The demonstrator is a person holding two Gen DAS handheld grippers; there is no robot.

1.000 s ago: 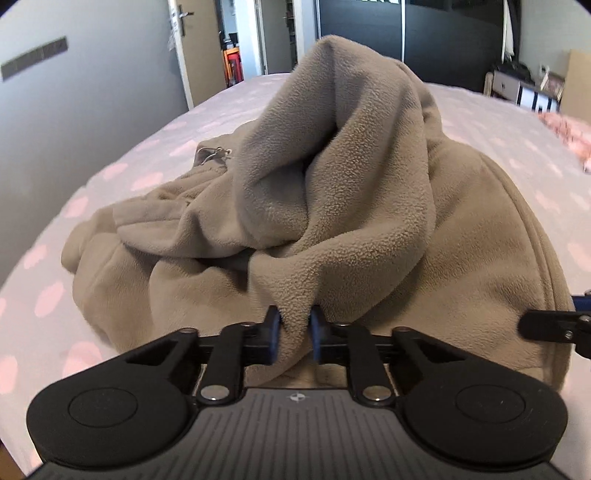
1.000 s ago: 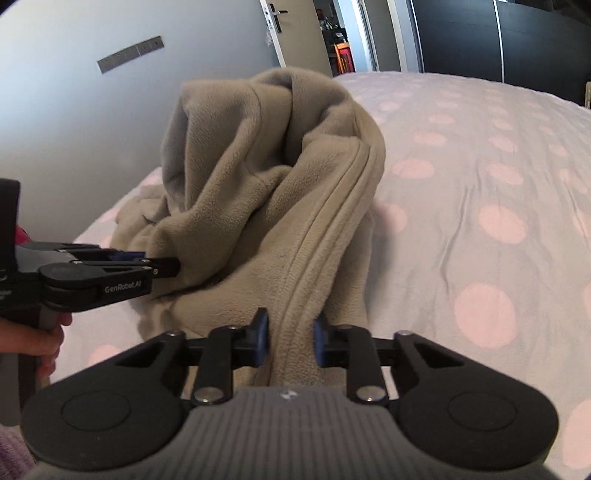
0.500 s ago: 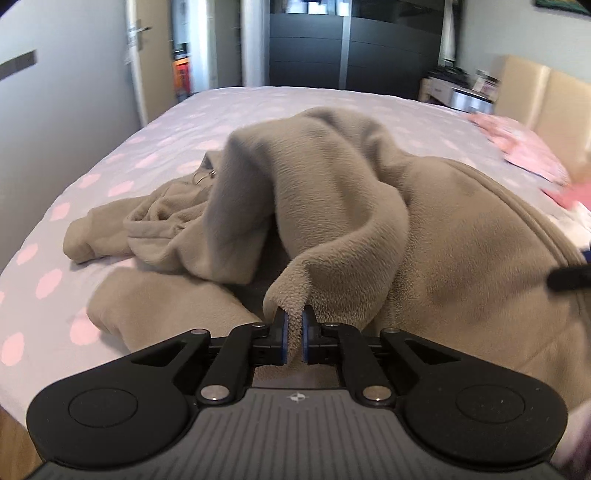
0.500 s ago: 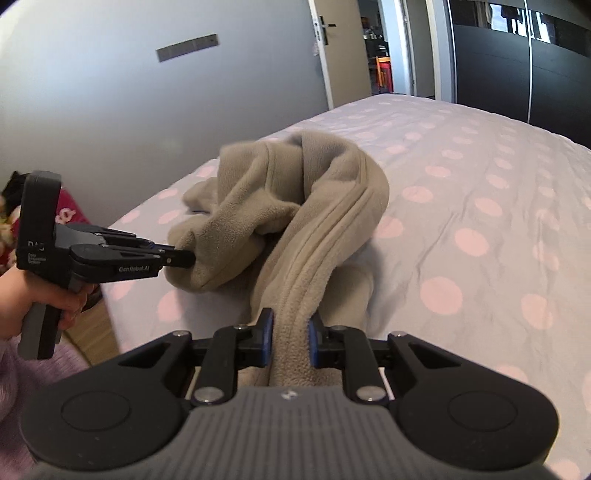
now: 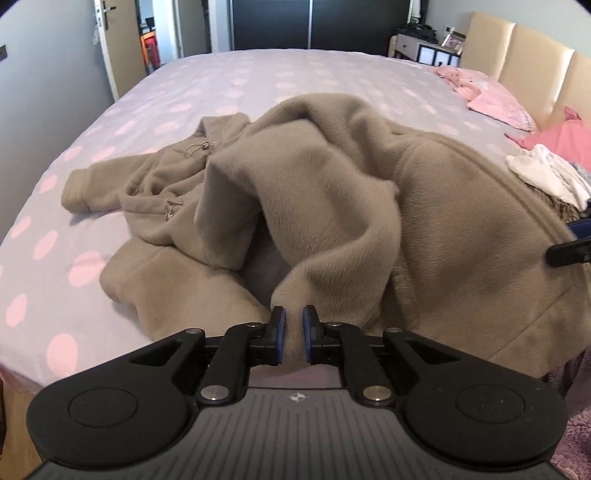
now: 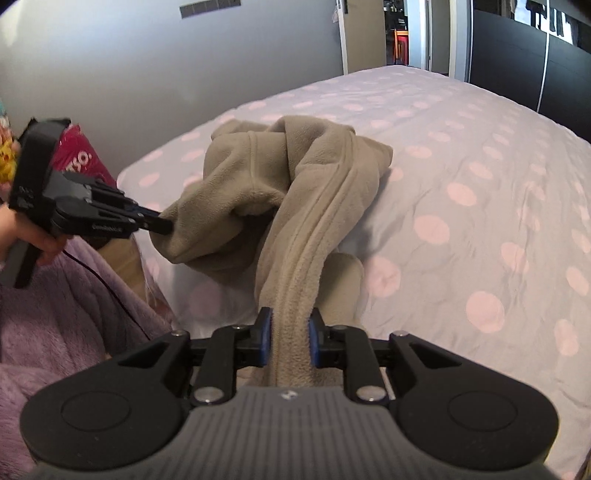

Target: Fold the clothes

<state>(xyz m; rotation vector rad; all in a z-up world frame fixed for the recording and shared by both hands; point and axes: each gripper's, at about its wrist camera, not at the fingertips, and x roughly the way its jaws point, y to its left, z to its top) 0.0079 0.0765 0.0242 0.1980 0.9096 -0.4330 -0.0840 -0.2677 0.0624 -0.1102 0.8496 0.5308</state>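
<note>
Taupe fleece hoodie [image 5: 332, 192] lies bunched on the near part of the bed [image 5: 258, 81], partly draped over the near edge. In the left wrist view, one sleeve with its cuff [image 5: 75, 188] stretches out to the left on the sheet; the hood area with metal-tipped drawstrings [image 5: 199, 147] sits beyond it, left of centre. A raised fold of fleece arches across the middle of the garment and falls toward the camera.

Left gripper [image 5: 293, 334]: clenched on an edge of the fleece, with fabric pinched between the blue pads [image 5: 280, 332]. In the right wrist view the same gripper [image 6: 166, 224] enters from the left, held in the person's hand [image 6: 22, 236], its tip buried in the hoodie's [image 6: 295, 173] lower left bulge.

Right gripper [image 6: 290, 341]: clamped on a thick ribbed band of the hoodie that runs straight up from the blue pads [image 6: 264, 338] into the heap. Its tip [image 5: 570, 245] shows at the right edge of the left wrist view, touching the garment's right hem.

Surroundings: grey sheet with pink dots; pink pillows [image 5: 498, 99] and a white cloth [image 5: 546, 173] far right, by a beige headboard [image 5: 517, 48]; dark wardrobe [image 5: 306, 22] at the far end; lilac fleece [image 6: 55, 314] near left.
</note>
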